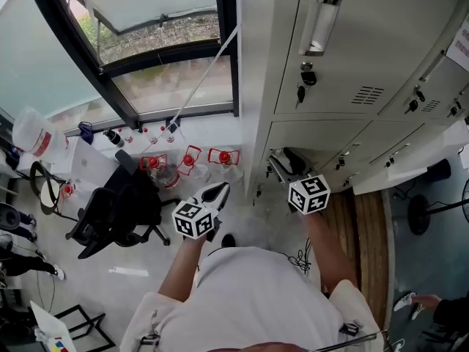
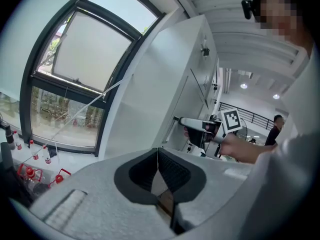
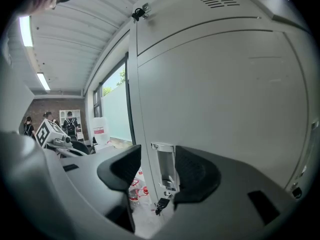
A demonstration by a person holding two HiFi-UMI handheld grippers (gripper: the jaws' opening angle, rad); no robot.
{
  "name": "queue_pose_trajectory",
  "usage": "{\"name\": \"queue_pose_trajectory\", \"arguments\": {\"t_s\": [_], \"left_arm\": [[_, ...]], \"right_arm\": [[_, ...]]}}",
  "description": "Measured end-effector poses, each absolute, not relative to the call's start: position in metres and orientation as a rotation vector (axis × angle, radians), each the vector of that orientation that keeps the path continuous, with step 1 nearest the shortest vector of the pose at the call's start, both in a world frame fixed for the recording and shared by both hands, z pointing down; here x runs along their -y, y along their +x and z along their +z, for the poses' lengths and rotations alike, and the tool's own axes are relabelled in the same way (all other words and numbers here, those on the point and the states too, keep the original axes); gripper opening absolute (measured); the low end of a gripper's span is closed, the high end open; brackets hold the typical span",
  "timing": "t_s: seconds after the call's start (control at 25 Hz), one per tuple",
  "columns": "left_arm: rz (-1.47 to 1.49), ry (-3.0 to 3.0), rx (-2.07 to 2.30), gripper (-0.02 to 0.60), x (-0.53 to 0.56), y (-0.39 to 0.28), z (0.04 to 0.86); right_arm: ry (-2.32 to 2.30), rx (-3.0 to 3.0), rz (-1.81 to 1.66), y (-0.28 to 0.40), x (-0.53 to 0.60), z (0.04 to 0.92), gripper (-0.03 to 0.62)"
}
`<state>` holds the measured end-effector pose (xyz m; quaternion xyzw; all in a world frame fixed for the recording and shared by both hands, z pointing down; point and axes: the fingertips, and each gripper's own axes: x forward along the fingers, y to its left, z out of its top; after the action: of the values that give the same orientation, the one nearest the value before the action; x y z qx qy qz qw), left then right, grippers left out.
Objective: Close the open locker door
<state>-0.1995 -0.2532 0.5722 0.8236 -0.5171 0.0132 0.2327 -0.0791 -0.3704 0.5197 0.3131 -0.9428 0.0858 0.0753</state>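
A bank of pale grey lockers [image 1: 352, 64] fills the upper right of the head view. Low at the right, one locker door [image 1: 410, 169] juts out, open. My right gripper [image 1: 282, 166] is held close to the left column, its jaws open with nothing between them. In the right gripper view, the right gripper [image 3: 159, 170] frames a door's recessed handle [image 3: 165, 166], with a key [image 3: 161, 204] below it; I cannot tell whether this door is latched. My left gripper [image 1: 218, 194] hangs away from the lockers over the floor. The left gripper [image 2: 158, 150] is shut and empty.
A black office chair [image 1: 117, 204] stands at the left. Several red-capped bottles [image 1: 189, 158] lie on the floor under the window [image 1: 146, 35]. A water jug [image 1: 33, 134] is at the far left. Another person's hand [image 1: 429, 303] and a fan [image 1: 421, 215] show at the lower right.
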Motion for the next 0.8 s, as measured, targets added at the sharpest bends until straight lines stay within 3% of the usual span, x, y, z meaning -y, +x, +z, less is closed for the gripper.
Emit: {"name": "queue_pose_trajectory", "arguments": {"t_s": [0.8], "left_arm": [[0.089, 2.353, 1.271, 0.015, 0.244, -0.165, 0.57]], "right_arm": [[1.092, 2.756, 0.312, -0.02, 0.322, 0.515, 0.176]]}}
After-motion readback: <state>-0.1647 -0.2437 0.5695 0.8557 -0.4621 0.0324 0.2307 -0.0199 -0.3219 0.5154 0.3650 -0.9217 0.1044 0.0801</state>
